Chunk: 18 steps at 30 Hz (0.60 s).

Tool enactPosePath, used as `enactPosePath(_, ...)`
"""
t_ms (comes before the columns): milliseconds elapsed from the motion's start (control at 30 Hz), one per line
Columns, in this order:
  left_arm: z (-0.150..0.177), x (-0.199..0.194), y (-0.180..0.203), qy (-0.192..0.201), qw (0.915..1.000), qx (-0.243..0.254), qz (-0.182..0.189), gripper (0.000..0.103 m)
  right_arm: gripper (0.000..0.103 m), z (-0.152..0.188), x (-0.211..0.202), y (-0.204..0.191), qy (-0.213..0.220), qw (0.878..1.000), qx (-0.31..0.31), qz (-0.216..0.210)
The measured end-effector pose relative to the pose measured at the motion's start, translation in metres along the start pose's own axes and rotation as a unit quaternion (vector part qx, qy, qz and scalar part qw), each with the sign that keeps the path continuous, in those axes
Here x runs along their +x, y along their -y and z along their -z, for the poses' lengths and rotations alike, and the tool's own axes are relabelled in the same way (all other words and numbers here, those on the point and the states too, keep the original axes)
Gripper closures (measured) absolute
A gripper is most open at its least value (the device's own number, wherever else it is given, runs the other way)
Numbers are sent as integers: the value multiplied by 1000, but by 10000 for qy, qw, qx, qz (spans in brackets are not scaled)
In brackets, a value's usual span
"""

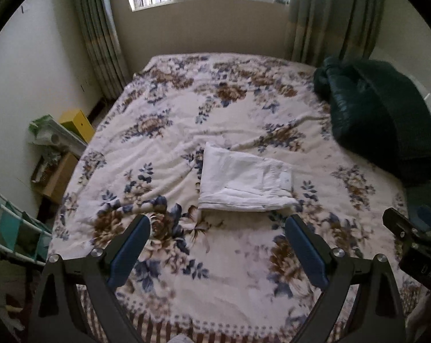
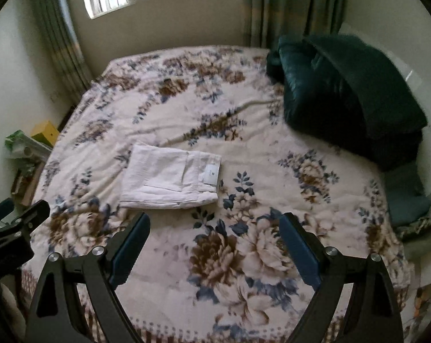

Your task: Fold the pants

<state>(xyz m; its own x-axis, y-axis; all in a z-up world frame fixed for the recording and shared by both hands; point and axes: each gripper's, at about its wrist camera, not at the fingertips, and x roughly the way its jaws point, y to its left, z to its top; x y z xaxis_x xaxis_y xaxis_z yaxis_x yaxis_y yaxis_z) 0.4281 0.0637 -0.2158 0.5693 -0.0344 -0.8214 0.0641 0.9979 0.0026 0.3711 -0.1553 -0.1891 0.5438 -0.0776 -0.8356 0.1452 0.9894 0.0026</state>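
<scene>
White pants (image 1: 244, 183) lie folded into a compact rectangle on the floral bedspread (image 1: 215, 108), near the bed's middle. In the right wrist view the pants (image 2: 169, 178) show a small label at their right end. My left gripper (image 1: 218, 223) hovers open just short of the pants' near edge, nothing between its blue pads. My right gripper (image 2: 215, 221) is open too, above the bedspread (image 2: 244, 257), with the pants ahead and to its left. The right gripper's body (image 1: 415, 243) shows at the left view's right edge.
A dark green quilt and pillow pile (image 2: 344, 91) fills the bed's far right corner. Cardboard boxes and a yellow box (image 1: 75, 125) stand on the floor left of the bed. A window with curtains (image 1: 101, 28) is behind the bed.
</scene>
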Motion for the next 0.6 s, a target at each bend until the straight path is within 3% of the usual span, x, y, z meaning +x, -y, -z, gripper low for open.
enactPosePath(300,25,-156,6,613,9980,-177,7,7,9,29,-171,12,545,9981,-195,-202)
enactPosePath(433,40,-211,6,698,9971,-300,-30,7,9,45,-245,13,747,9959,-431,-290)
enactPosePath(600,52,-258,8,810,9964,-232,-31,7,9,57,-307,14,864,9937,-442,-553)
